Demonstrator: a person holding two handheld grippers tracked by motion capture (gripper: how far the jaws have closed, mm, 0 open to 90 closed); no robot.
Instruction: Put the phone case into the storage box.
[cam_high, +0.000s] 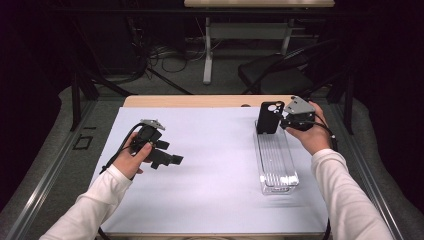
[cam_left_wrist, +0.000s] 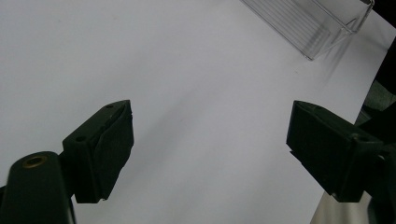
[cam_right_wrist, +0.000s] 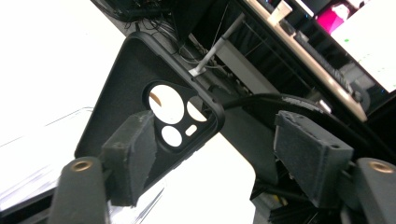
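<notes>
The high view looks forward and down from above the person's side onto the whole white table (cam_high: 210, 190). The left gripper view rides low, facing along its jaws across the table toward the clear tray (cam_left_wrist: 322, 28), also seen from above (cam_high: 275, 160). The right gripper view sits close behind the black phone case (cam_right_wrist: 135, 93).

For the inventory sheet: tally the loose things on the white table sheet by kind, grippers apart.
Black phone case: 1
Clear plastic tray: 1
Hand-held grippers: 2, left gripper and right gripper
Total: 4
</notes>
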